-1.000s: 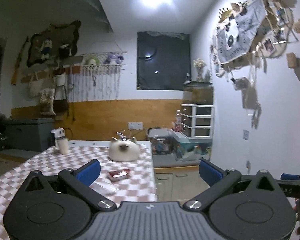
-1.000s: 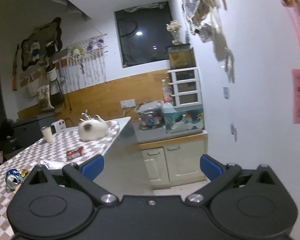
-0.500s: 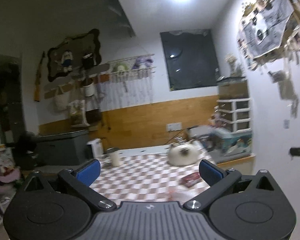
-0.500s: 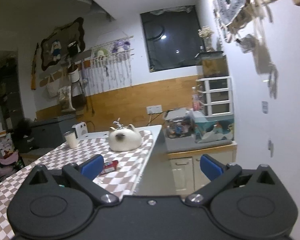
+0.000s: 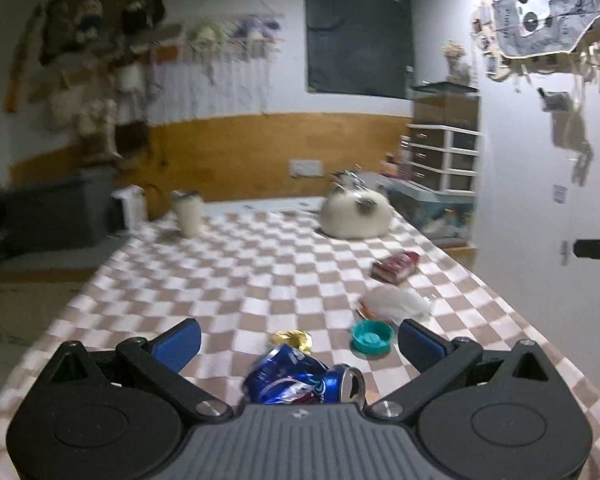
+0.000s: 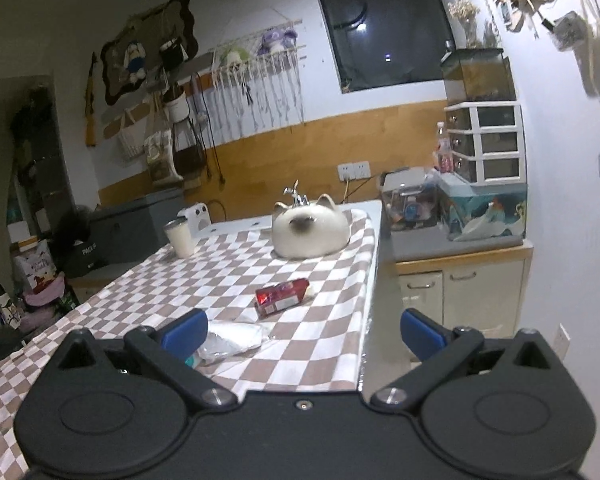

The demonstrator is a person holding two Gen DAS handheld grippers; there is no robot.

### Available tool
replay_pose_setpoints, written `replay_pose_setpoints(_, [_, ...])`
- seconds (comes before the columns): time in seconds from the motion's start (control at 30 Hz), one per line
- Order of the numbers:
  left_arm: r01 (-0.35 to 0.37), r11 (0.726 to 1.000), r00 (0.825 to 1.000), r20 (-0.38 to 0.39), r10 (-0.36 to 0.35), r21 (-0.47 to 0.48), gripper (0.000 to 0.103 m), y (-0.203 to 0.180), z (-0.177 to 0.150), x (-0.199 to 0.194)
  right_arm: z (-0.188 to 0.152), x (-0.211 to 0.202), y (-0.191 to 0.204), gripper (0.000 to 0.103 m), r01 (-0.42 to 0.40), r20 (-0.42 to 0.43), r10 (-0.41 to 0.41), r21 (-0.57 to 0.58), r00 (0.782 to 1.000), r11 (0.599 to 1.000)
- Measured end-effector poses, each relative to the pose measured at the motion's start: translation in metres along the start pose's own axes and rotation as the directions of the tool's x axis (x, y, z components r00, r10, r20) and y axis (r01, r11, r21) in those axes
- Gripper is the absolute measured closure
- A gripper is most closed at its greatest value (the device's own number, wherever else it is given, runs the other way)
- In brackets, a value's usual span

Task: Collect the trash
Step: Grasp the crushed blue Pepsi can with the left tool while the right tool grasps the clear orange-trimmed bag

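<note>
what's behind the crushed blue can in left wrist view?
Directly behind the crushed blue can lies a gold wrapper on the checkered cloth; its near edge is covered by the can. Teal lid sits apart, to the right.

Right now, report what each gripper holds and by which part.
Nothing is held. The left gripper is open above the crushed blue can; the right gripper is open and empty.

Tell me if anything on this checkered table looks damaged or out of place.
Yes. A crushed blue can lies on its side at the near edge, beside a crumpled gold wrapper and a loose teal lid. Farther along the tablecloth lie a clear plastic wrapper and a red packet.
</note>
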State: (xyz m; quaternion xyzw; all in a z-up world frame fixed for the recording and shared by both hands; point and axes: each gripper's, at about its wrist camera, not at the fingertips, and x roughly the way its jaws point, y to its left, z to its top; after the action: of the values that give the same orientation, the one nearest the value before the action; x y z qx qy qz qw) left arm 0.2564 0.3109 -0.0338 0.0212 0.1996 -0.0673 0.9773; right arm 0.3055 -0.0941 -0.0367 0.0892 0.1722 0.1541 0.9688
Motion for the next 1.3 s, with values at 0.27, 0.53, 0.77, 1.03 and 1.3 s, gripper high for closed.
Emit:
replay_pose_setpoints(0.27, [0.118, 0.993, 0.989, -0.095, -0.117, 0.005, 0.000, 0.024, -0.019, 0.070, -0.006, 0.026, 0.016, 0.000, 0.004, -0.042, -0.006, -0.029, 0.999, 1.000])
replay_pose_setpoints(0.53, [0.083, 0.982, 0.990, -0.103, -0.101, -0.168, 0.002, 0.070, -0.030, 0.107, -0.017, 0.045, 0.024, 0.000, 0.010, -0.089, -0.015, -0.060, 0.996, 0.998])
replay_pose_setpoints(0.77, [0.225, 0.959, 0.973, -0.004, -0.229, -0.173, 0.001, 0.067, -0.031, 0.093, -0.025, 0.060, 0.043, 0.000, -0.018, -0.111, 0.008, -0.091, 0.994, 0.996])
replay_pose_setpoints(1.03, [0.294, 0.955, 0.953, -0.067, -0.296, -0.031, 0.000, 0.043, -0.035, 0.092, -0.022, 0.087, 0.071, 0.000, -0.079, -0.153, 0.052, -0.173, 0.987, 0.982])
replay_pose_setpoints(1.3, [0.248, 0.968, 0.965, -0.097, -0.245, 0.027, 0.000, 0.036, -0.039, 0.097, -0.016, 0.132, 0.113, 0.004, -0.186, -0.230, 0.104, -0.368, 0.968, 0.911])
